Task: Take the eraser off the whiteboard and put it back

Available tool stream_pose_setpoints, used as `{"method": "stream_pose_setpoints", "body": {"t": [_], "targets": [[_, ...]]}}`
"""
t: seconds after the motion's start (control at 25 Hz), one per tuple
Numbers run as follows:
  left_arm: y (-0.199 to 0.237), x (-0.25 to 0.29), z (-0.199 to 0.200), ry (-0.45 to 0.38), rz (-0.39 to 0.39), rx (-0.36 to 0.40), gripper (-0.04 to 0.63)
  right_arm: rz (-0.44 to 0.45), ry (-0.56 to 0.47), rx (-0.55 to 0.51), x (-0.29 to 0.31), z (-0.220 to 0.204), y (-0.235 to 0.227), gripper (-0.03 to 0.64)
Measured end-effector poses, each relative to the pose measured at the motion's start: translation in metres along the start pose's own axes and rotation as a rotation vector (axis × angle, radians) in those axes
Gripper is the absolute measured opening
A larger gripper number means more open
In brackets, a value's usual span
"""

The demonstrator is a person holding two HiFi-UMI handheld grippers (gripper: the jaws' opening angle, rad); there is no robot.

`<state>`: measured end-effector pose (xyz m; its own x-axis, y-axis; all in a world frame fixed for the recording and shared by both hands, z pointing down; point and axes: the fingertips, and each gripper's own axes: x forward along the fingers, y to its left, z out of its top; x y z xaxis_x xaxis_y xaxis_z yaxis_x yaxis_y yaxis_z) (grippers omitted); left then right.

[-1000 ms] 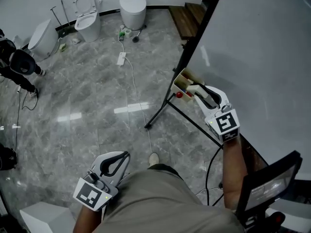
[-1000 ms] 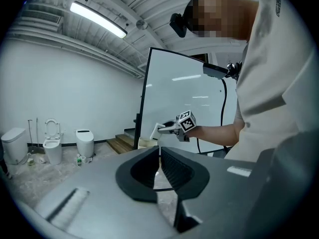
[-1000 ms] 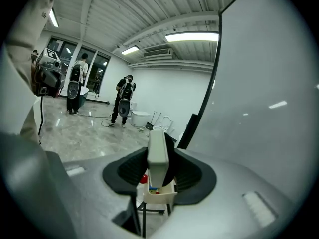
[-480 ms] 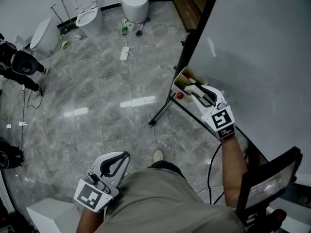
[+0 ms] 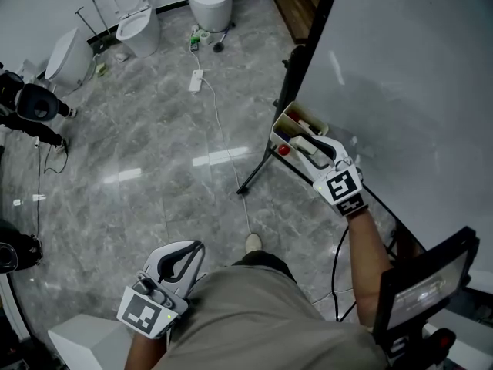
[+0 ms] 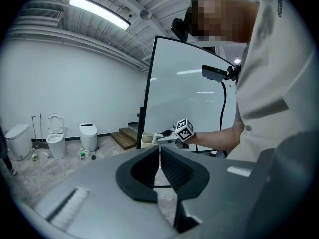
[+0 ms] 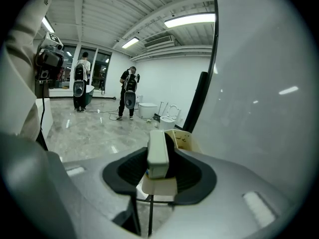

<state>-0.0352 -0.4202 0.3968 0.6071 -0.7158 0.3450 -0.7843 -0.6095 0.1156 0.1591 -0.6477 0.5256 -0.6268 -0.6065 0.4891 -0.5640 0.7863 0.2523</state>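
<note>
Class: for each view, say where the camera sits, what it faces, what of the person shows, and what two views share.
Head view: on the head, steeply down at grey floor; torso, left gripper, right gripper show.
Left gripper view: on that gripper, facing the white whiteboard; its shut jaws, shirt show.
Right gripper view: on that gripper, facing the cream tray; jaws clamp the pale block eraser.
Shared: all three show whiteboard and tray.

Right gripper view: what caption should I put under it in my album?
Right gripper holding the eraser, close to the tray by the whiteboard.
</note>
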Motion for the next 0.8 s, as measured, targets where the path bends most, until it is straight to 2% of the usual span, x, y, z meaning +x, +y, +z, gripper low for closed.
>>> {"method": "stream_pose_setpoints", "body": {"t": [0.36, 0.8], "targets": [[0.001, -0.004, -0.002, -0.011, 0.015, 0.003, 0.018, 0.004, 0.021, -0.005, 0.007, -0.008, 0.0, 0.155], [-0.002, -0.031, -0.002, -0.025, 0.013, 0.021, 0.017, -0.046, 0.007, -0.032, -0.002, 0.002, 0.001, 0.192]]}}
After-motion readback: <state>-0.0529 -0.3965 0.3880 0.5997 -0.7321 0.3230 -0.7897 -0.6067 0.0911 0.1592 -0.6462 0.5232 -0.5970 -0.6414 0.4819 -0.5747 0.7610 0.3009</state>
